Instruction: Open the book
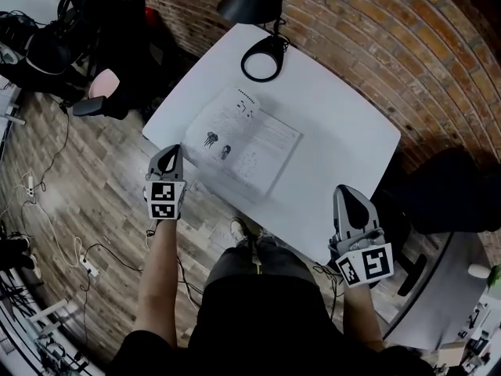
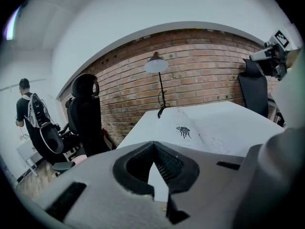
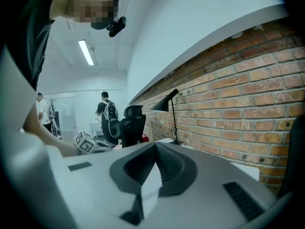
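Observation:
The book (image 1: 244, 141) lies open on the white table (image 1: 337, 131), its pages showing print and small dark drawings. In the left gripper view the open book (image 2: 190, 130) sits just beyond the jaws. My left gripper (image 1: 174, 149) hovers at the table's near-left edge, beside the book's left page. It is shut, with nothing in it (image 2: 153, 144). My right gripper (image 1: 344, 190) hangs off the table's near-right edge, well away from the book. Its jaws meet at the tip and hold nothing (image 3: 156, 147).
A black desk lamp (image 1: 261, 58) stands at the table's far edge by the brick wall. A black office chair (image 2: 86, 113) is left of the table, another dark chair (image 1: 446, 190) to the right. Cables (image 1: 55, 241) trail over the wooden floor. A person (image 2: 28, 113) stands far left.

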`<move>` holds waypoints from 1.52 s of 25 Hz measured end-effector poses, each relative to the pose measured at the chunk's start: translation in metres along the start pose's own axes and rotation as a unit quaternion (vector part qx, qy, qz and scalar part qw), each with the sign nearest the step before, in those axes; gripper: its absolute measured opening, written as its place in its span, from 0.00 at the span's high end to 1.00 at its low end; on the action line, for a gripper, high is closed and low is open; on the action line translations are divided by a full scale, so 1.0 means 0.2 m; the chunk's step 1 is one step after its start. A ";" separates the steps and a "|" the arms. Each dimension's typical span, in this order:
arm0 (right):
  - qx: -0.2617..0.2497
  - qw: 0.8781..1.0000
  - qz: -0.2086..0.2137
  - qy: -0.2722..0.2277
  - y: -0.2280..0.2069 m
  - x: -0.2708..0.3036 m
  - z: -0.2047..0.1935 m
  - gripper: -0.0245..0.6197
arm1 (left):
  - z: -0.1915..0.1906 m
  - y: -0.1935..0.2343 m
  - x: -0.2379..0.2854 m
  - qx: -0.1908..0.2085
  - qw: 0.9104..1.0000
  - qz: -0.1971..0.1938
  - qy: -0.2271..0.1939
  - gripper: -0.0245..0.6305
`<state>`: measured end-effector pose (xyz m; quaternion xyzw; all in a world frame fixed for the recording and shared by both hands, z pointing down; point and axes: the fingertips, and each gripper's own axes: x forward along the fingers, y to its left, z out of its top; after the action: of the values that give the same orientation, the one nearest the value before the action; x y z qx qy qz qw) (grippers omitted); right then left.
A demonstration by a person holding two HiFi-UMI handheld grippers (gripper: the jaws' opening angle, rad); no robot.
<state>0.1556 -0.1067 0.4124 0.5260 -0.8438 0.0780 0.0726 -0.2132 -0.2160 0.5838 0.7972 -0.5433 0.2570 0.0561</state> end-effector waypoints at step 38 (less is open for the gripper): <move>-0.012 0.999 -0.031 0.030 0.06 0.09 -0.02 0.95 | -0.58 0.19 0.30 -0.032 0.993 -0.005 0.116 0.93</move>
<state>0.1369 -0.1155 0.4194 0.5484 -0.8255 0.0810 0.1064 -0.2710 -0.2390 0.7038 0.7625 -0.5368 0.3306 0.1455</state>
